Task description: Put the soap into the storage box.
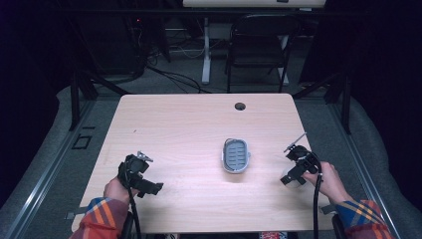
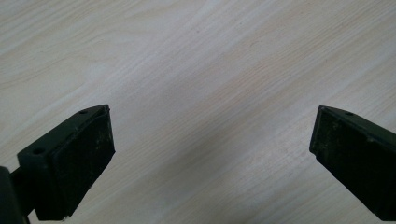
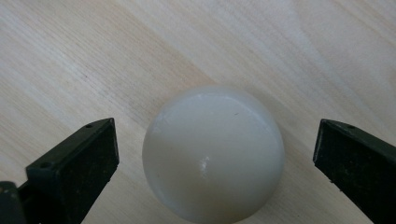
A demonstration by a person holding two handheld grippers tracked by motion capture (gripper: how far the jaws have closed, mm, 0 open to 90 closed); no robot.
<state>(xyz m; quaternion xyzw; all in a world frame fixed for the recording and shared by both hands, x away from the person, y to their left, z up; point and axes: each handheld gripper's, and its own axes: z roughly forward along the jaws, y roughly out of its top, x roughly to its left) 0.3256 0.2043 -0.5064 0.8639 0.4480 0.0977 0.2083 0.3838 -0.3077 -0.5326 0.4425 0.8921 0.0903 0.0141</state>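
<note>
White ball, smooth and pale, lies on the light wooden surface at its right near part, seen from the high view just beside and partly under the right gripper; a grey oval container with a dark ribbed inside sits near the middle of the surface, well apart from both grippers; the left gripper rests at the left near part, held by a hand in a striped sleeve; a black chair stands on the floor beyond the far edge.

Left gripper view: the left gripper has its two black jaws set wide, with bare wood grain of the surface between them.

Right gripper view: the right gripper stands wide, jaws either side of the white ball and apart from it; the ball is round, matte, milky white, with a small glint near its lower middle and a faint dark fleck higher up.
</note>
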